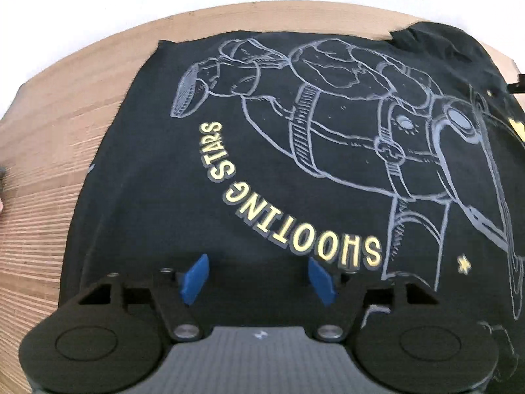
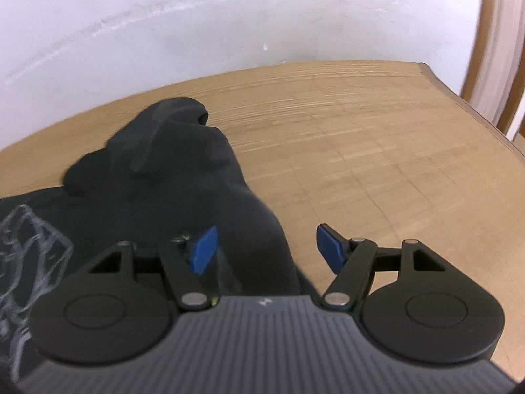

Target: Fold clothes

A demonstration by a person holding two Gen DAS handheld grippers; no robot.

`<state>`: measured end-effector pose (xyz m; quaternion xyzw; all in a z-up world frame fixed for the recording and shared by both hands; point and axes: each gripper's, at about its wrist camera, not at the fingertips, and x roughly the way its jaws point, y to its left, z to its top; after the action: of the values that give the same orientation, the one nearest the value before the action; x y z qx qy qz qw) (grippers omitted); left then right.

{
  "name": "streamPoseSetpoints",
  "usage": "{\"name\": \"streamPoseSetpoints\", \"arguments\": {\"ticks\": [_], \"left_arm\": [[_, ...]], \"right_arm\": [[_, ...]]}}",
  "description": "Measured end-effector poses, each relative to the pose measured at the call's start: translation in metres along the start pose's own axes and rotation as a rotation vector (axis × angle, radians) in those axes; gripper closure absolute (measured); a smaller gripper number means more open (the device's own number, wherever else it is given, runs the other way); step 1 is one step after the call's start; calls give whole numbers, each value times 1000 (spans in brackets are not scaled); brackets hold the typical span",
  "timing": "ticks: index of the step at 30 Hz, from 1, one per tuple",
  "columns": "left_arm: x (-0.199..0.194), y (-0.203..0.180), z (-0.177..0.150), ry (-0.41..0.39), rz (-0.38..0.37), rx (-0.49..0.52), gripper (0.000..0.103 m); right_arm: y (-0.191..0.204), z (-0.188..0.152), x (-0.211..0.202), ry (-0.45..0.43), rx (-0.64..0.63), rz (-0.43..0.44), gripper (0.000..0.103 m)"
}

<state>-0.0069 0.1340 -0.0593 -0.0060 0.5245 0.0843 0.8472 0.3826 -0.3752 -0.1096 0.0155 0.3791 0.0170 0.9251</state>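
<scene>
1. Black T-shirt (image 1: 157, 170), left wrist view: the garment lies spread print-side up on the wooden desk (image 1: 49, 151), covering most of the frame. The print shows a grey-outlined astronaut (image 1: 344, 115) and the yellow lettering "SHOOTING STARS" (image 1: 282, 203), which reads upside down from this camera.
2. Left hand-held gripper (image 1: 258, 279): its two blue fingertips (image 1: 194, 279) stand spread apart above plain black cloth just below the lettering, with nothing between them. Whether they touch the fabric cannot be told.
3. Shirt edges, left wrist view: the left edge runs along bare desk; at the far right corner the cloth is rumpled into a raised fold (image 1: 436, 42).
4. Black T-shirt (image 2: 170, 177), right wrist view: a bunched, dark portion of the garment rises in a heap on the desk (image 2: 377, 151), with part of the grey print (image 2: 29, 246) at the lower left of the frame.
5. Right hand-held gripper (image 2: 267, 249): the jaws are spread. The left blue fingertip (image 2: 204, 249) sits over the cloth; the right one is over bare wood. The cloth's right edge runs down between them; no grip is visible.
6. Background: a white wall (image 2: 197, 16) stands behind the desk, and a wooden frame (image 2: 485, 49) appears at the far right.
</scene>
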Motion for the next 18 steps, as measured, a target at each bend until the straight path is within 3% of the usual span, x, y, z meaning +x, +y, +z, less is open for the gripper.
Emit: {"name": "streamPoseSetpoints", "arguments": {"ticks": [1,2,3,4,10,13,16,18], "left_arm": [[0,1,1,7,3,-12,29],[1,2,1,13,5,-24,28],[1,3,1,19,10,-37,27],[1,4,1,23,14,-48,25],[2,4,1,31,42,-98,18],[2,6,1,34,39,-104,16],[1,7,0,32,31,-96,16],[-2,7,-4,26,24,-78,18]], "right_arm": [[4,2,13,4,-30,-10,48],[8,4,23,7,-75,-37,69],[12,6,33,8,-117,-67,97],[14,7,40,-2,-141,-112,100],[9,29,81,-41,-186,-234,100],[8,34,76,-41,-153,-177,98],[2,29,45,-47,-68,-115,94],[-3,17,13,-43,-28,-63,83]]}}
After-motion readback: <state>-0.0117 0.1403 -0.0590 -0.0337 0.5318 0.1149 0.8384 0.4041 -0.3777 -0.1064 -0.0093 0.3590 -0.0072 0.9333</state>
